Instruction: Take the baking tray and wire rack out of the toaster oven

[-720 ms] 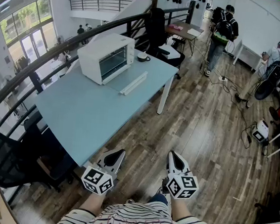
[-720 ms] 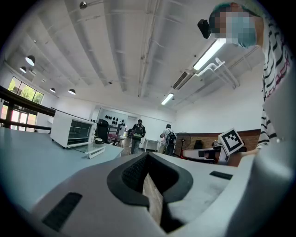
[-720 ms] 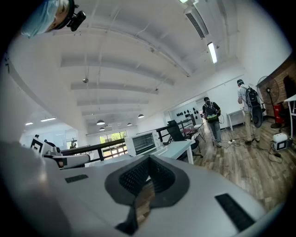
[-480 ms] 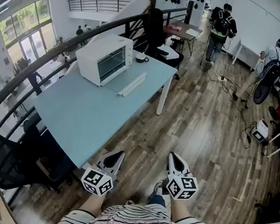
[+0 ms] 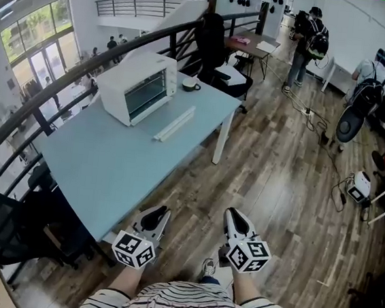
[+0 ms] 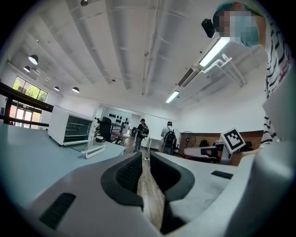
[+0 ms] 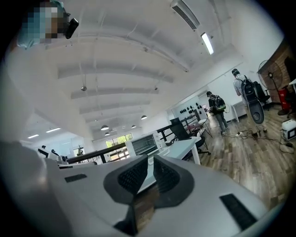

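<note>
Oven (image 5: 137, 86): far end of worktop (image 5: 109, 168), door looks shut, well apart from both grippers.
Tray + rack: can't see them from here — prob. inside, behind the door.
Left gripper (image 5: 161, 213): fingers clenched, nothing btwn them, out over the floor.
Right gripper (image 5: 235, 217): same — closed, empty.
Handling (my guess): thin metal, stiff, light, slick. Take tray by its front lip, rack by the mid front wire; pull level or it'll snag.
Risk: narrow pinch could slip.

The left white-and-black two-jaw tool (image 5: 159, 213) and the right white-and-black two-jaw tool (image 5: 236, 217) are held side by side, pointing forward roughly level, jaws closed together on nothing.
</note>
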A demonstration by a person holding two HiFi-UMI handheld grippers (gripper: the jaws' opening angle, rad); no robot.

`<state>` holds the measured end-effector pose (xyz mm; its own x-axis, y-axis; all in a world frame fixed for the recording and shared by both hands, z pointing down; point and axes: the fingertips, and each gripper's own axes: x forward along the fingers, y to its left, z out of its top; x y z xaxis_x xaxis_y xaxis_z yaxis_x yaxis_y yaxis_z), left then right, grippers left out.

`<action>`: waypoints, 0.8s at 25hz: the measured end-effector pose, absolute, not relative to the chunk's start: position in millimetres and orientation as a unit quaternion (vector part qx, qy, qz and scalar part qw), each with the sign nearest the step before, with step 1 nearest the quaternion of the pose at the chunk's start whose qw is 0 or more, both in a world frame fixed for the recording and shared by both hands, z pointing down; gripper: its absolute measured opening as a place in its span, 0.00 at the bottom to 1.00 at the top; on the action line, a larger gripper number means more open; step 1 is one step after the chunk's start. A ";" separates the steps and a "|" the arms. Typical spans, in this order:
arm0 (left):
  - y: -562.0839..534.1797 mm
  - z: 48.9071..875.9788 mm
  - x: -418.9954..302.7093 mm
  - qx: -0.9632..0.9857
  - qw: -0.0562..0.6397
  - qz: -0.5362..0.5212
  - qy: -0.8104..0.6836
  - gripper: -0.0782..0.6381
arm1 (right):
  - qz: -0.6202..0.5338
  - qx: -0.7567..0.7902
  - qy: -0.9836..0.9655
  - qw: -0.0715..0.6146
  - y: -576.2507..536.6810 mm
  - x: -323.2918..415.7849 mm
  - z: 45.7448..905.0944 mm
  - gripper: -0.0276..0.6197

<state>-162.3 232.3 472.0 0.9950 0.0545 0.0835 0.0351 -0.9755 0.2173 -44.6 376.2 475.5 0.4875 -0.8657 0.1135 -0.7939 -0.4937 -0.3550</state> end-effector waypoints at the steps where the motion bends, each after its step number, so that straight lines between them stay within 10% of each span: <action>1: 232.6 471.9 -153.1 0.993 0.108 0.045 0.020 0.15 | -0.141 -0.851 0.489 0.131 376.0 -34.6 475.3 0.09; 5: 236.4 473.0 -112.4 0.993 0.110 0.049 0.009 0.27 | -0.154 -0.839 0.502 0.143 373.3 8.3 477.4 0.32; 20: 243.4 490.3 -9.2 0.987 0.130 0.055 -0.078 0.31 | -0.182 -0.799 0.557 0.132 367.6 136.2 495.5 0.32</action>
